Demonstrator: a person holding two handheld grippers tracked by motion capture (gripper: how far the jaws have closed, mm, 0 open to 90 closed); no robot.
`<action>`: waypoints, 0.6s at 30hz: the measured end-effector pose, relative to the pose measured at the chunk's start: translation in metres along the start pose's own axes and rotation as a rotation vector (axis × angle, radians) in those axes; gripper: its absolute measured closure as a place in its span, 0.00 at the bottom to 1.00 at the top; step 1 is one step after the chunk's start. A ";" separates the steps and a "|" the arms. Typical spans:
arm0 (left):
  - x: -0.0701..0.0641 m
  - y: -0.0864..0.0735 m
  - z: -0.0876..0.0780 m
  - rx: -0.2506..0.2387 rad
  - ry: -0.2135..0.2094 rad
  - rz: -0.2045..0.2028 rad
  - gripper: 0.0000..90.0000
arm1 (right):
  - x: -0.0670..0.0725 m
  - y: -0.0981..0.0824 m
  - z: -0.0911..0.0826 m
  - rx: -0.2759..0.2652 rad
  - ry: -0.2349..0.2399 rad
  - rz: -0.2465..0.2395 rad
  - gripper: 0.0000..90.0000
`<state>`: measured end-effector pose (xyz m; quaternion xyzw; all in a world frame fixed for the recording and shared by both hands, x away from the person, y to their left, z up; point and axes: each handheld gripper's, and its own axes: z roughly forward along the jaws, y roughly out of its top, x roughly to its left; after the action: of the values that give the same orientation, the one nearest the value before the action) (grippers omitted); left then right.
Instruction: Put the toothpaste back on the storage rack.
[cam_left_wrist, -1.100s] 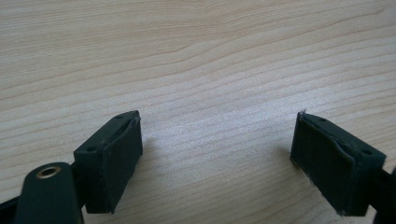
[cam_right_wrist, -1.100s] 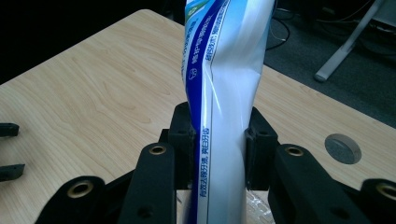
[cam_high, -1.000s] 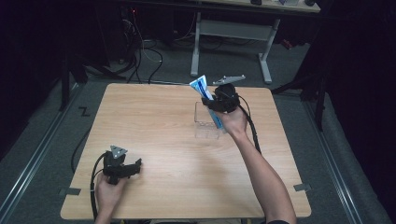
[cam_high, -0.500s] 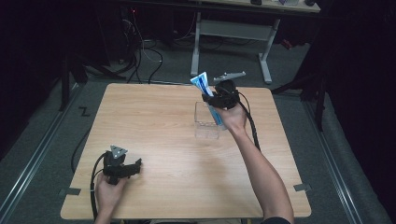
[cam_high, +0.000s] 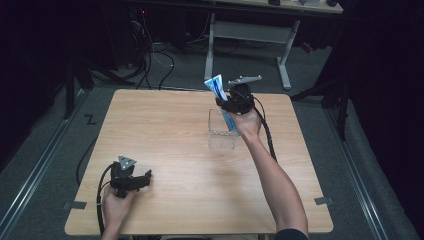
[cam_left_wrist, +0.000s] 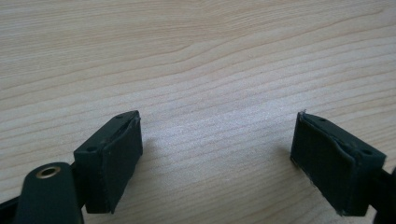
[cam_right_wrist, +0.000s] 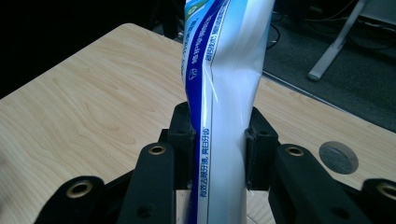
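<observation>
High view: toothpaste tube (cam_high: 216, 86), blue and white, held upright over a clear plastic box (cam_high: 221, 131) at the far right of the wooden counter (cam_high: 165, 130). Right gripper (cam_high: 231, 106) fingers (cam_right_wrist: 183, 140) pinch the tube at mid-body, flat sides dented. Handling, as judged: light, soft-walled, glossy and likely slippery; a firm hold low on the fuller body should suit best. Left gripper (cam_high: 145, 178) fingers (cam_left_wrist: 109, 161) spread, nothing between, resting low near the front edge.
</observation>
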<state>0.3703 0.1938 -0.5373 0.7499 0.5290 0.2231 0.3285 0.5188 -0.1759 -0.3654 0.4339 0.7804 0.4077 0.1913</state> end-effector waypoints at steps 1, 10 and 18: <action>0.000 0.000 0.000 -0.001 0.000 -0.001 0.19 | 0.000 0.000 0.000 -0.003 -0.003 0.006 0.77; 0.000 0.000 0.000 0.001 0.000 0.001 0.19 | -0.002 0.000 0.002 -0.030 -0.020 0.018 0.77; 0.000 0.000 0.000 0.001 0.000 0.001 0.19 | 0.000 0.002 0.003 -0.064 -0.034 0.016 0.77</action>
<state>0.3703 0.1939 -0.5373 0.7504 0.5286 0.2231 0.3283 0.5216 -0.1736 -0.3660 0.4405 0.7601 0.4267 0.2150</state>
